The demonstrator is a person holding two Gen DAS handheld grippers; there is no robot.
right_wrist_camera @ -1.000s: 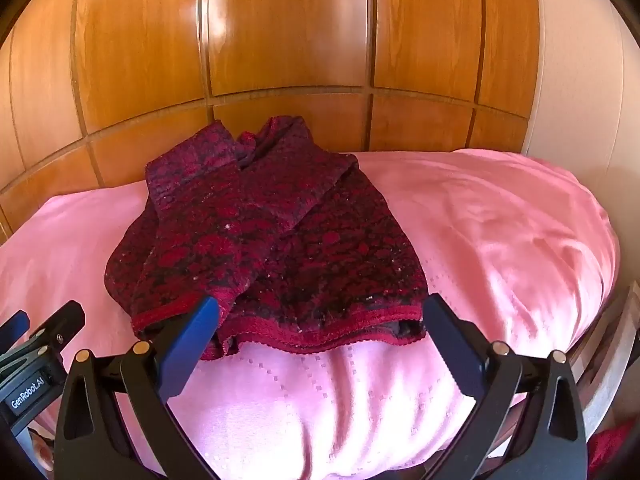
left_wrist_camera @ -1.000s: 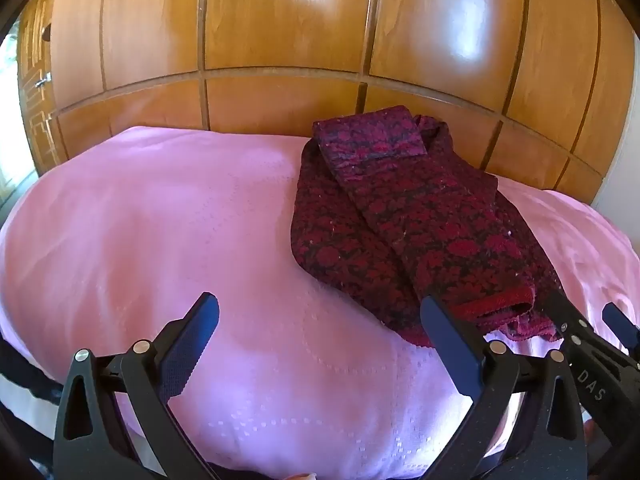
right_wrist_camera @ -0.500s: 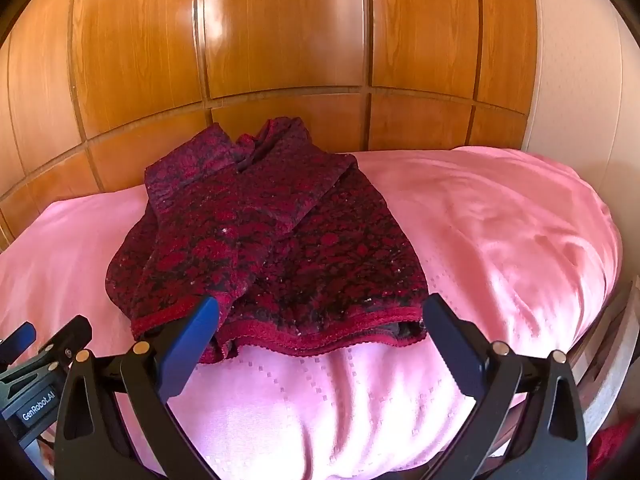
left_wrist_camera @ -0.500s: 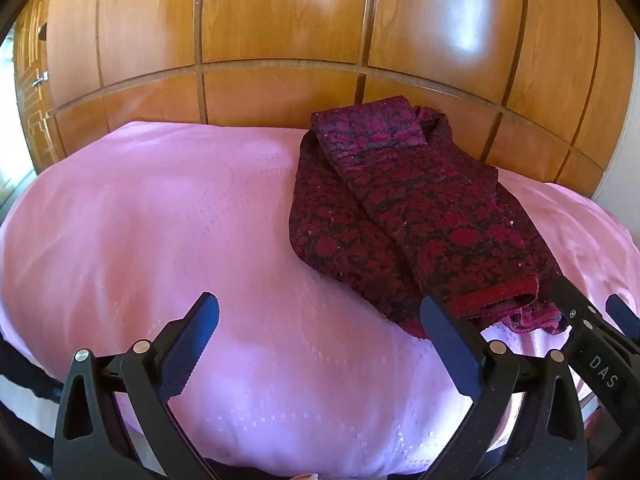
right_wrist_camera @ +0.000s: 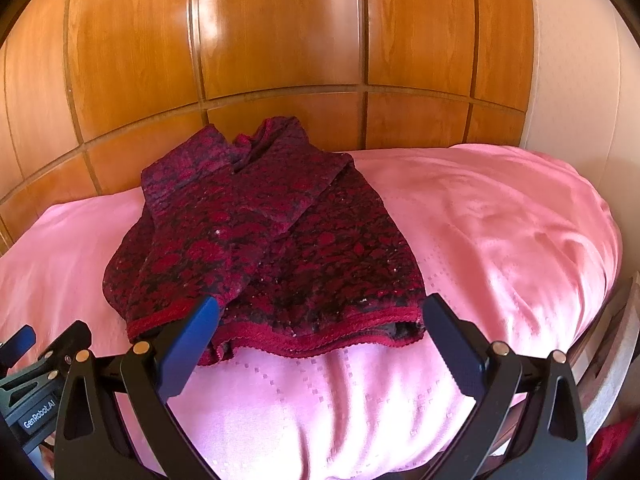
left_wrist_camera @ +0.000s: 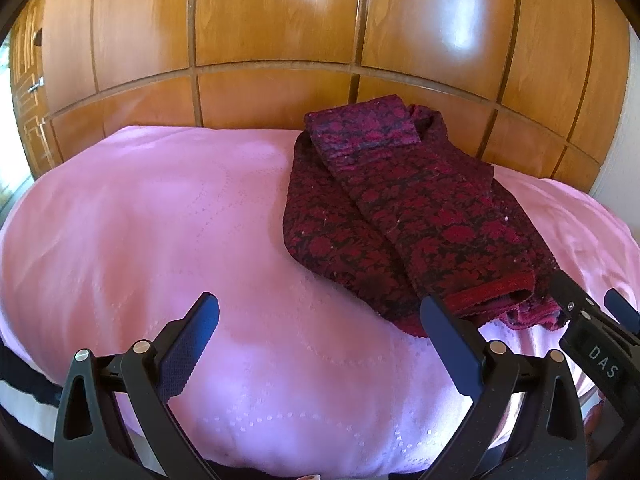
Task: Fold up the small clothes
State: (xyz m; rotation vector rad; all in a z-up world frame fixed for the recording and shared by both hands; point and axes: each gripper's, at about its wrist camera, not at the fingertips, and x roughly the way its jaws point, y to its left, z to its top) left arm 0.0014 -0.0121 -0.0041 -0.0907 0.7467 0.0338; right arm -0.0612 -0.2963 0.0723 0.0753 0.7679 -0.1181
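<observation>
Both claws standing wide open, holding nothing: left claw [left_wrist_camera: 318, 332], right claw [right_wrist_camera: 320, 328]. Red patterned garment [right_wrist_camera: 260, 248] lying partly folded on pink bed [right_wrist_camera: 500, 220], sleeves folded over body. Claws hovering just before garment hem [right_wrist_camera: 320, 336]. Next move, I judge: gripping hem corners, folding toward collar.

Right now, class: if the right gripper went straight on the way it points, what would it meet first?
Probably the red hem of the dark red patterned garment, lying ahead between the open fingers of the right gripper; depth is uncertain.
</observation>
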